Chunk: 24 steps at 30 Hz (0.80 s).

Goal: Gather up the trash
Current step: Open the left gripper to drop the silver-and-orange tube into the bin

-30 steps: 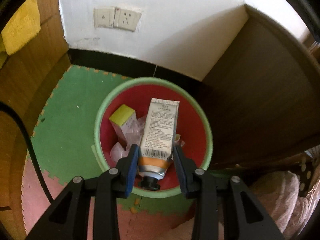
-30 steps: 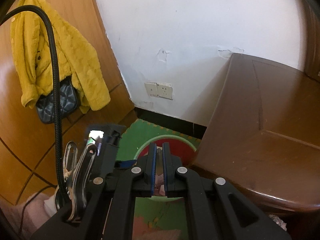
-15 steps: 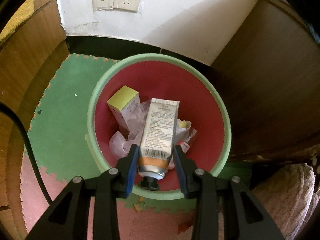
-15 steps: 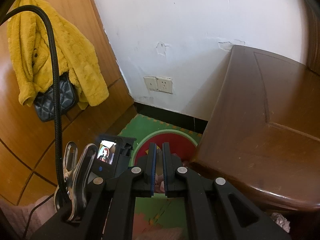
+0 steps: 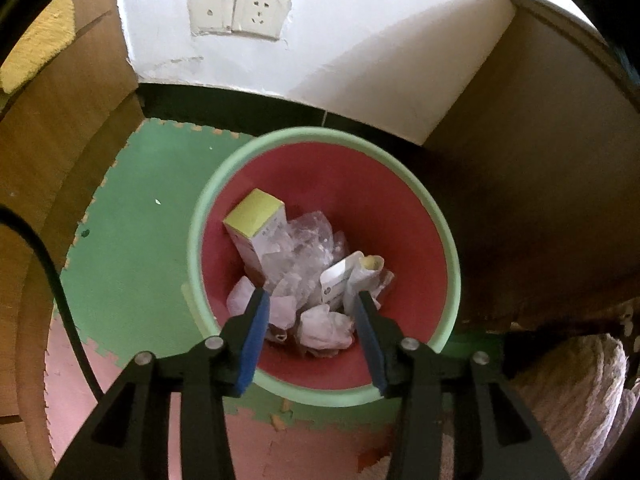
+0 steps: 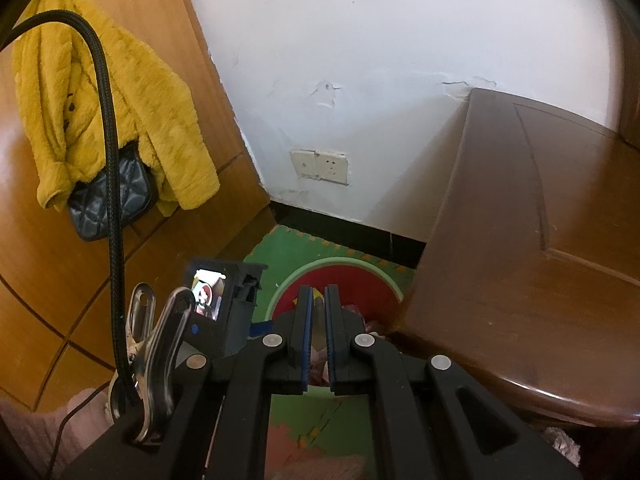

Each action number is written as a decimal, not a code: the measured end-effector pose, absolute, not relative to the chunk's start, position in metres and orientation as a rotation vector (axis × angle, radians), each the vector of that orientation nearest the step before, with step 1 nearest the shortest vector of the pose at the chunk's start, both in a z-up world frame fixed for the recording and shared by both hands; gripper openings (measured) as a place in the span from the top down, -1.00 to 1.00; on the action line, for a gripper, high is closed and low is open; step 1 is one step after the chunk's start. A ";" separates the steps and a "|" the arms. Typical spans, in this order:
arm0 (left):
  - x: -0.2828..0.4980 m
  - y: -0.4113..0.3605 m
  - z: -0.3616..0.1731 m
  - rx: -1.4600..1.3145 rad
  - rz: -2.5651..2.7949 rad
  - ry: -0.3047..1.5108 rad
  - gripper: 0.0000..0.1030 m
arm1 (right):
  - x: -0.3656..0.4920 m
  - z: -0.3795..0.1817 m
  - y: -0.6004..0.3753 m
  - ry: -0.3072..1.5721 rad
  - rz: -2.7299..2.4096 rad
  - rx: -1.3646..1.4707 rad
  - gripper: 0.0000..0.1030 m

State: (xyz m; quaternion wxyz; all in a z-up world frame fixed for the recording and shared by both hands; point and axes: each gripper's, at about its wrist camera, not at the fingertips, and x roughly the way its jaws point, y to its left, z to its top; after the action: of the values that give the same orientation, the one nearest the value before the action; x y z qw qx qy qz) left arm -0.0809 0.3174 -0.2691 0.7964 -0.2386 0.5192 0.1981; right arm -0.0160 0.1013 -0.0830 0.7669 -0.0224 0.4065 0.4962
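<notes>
Tube (image 5: 347, 276) lies in the bin (image 5: 432, 208) among crumpled plastic, light, soft, slippery; grip its flat crimped end. Left gripper (image 5: 310, 300) hangs above, jaws opening with nothing between them; right gripper (image 6: 319, 296) fingers together, empty

Black gripper (image 5: 308, 300) frame, blue pads (image 5: 256, 344), silver screws (image 5: 214, 343), braided black cable (image 6: 108, 168)
</notes>
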 end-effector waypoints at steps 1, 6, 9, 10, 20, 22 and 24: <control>-0.082 0.318 -0.267 -0.511 0.431 1.109 0.12 | -0.017 -0.083 0.104 0.884 1.082 -0.055 0.87; -0.089 0.327 -0.254 -0.512 0.463 1.081 0.11 | -0.025 -0.088 0.123 0.884 1.122 -0.102 0.88; -0.093 0.332 -0.248 -0.514 0.482 1.068 0.11 | -0.028 -0.092 0.139 0.885 1.146 -0.138 0.87; -0.095 0.334 -0.247 -0.514 0.487 1.064 0.11 | -0.029 -0.093 0.144 0.887 1.150 -0.149 0.87; -0.110 0.352 -0.242 -0.538 0.549 1.046 0.11 | -0.035 -0.113 0.195 0.879 1.213 -0.264 0.83; -0.113 0.354 -0.243 -0.547 0.558 1.045 0.11 | -0.034 -0.117 0.203 0.888 1.202 -0.275 0.83; -0.115 0.356 -0.244 -0.551 0.563 1.048 0.11 | -0.032 -0.121 0.211 0.877 1.186 -0.300 0.83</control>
State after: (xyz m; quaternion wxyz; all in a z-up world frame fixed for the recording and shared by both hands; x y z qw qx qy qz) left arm -0.1147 0.3563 -0.2441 0.7927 -0.2563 0.4871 0.2619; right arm -0.0323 0.2107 -0.1209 0.7298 -0.1362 0.3984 0.5387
